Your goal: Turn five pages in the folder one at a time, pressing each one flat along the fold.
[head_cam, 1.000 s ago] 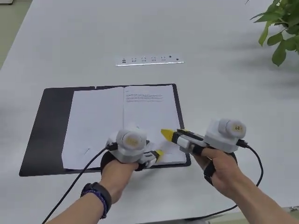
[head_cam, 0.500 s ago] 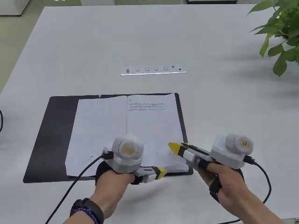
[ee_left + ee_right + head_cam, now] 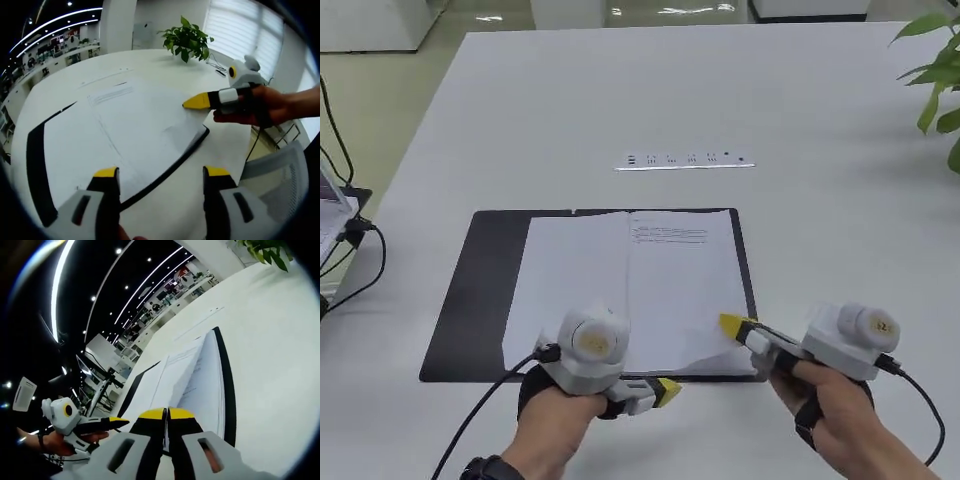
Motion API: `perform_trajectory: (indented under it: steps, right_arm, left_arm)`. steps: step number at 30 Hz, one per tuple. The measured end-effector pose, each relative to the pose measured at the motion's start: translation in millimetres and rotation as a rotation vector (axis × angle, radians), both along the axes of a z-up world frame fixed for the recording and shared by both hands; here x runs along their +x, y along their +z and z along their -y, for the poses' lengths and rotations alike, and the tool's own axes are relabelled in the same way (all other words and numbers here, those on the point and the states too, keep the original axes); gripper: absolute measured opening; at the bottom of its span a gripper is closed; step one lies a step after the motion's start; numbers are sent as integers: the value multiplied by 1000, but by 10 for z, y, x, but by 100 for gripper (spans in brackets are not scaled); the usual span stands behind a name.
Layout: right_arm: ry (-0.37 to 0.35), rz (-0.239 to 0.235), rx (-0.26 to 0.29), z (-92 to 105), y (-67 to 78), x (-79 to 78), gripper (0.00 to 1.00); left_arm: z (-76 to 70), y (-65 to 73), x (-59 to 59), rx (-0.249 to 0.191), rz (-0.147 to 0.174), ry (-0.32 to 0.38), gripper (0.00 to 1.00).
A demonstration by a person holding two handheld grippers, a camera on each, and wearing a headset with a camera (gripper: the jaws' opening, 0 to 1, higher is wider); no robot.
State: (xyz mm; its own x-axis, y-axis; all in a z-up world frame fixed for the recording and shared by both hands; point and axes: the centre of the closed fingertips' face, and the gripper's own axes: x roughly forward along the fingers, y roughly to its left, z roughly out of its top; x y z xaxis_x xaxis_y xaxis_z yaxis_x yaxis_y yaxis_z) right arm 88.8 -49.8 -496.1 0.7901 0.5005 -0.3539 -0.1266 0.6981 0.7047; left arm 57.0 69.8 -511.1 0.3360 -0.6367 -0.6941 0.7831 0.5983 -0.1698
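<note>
The open folder (image 3: 480,300) lies on the white table (image 3: 620,90). The left gripper (image 3: 665,390), jaws spread wide, has drawn back off the folder's near edge. The right gripper (image 3: 732,323), jaws pressed together, has shifted from mid-page to the folder's right-hand page edge.
</note>
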Motion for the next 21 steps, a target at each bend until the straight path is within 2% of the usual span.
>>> perform_trajectory:
  steps: [6,9,21]
  right_arm:
    - [-33,-8,15,12,38,17,0]
    - [-37,0,23,-16,99,49,0]
    - [-2,24,15,-275,242,186,0]
  left_arm:
    - [-220,161,89,-13,34,59,66]
    - [-288,217,95,-20,45,73,66]
    - [-574,250,32,-23,58,111,65]
